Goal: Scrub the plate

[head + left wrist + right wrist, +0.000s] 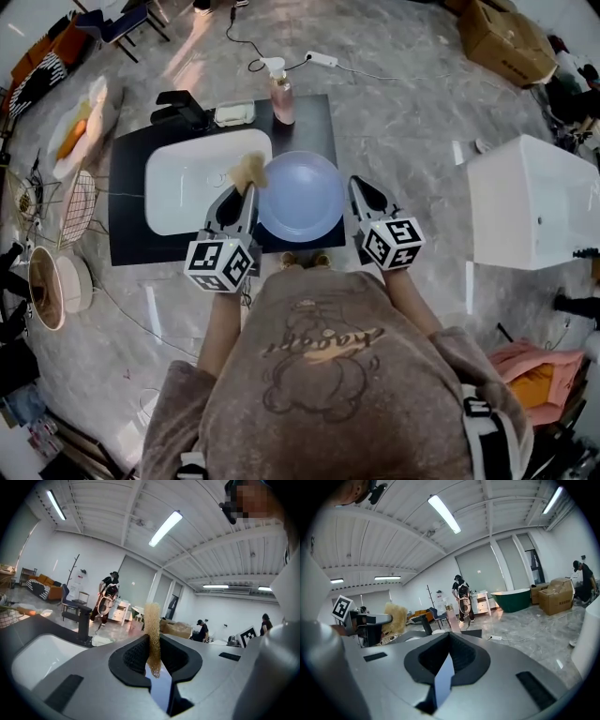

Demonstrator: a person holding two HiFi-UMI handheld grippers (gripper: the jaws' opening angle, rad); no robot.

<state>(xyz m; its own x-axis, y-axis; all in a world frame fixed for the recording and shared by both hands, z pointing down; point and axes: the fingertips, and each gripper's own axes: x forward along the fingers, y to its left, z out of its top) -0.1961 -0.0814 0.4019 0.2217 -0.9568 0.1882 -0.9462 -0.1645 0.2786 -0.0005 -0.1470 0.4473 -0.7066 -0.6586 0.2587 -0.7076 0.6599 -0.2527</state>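
Left gripper (247, 192) clamped on tan sponge (249, 170); sponge at left rim of blue plate (302, 199). Right gripper (357, 186) closed on plate's right rim, thin blue edge (443, 681) pinched between jaws. Plate by near edge of black bench (314, 122), overlapping right rim of white sink (187, 187). Black faucet (183, 108), pink soap bottle (281, 94) at far edge.

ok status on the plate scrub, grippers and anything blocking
Right gripper shut on edge of round pale-blue plate. Left gripper shut on tan mesh scrubber, by plate's left rim. Pink pump bottle behind, clear of plate.
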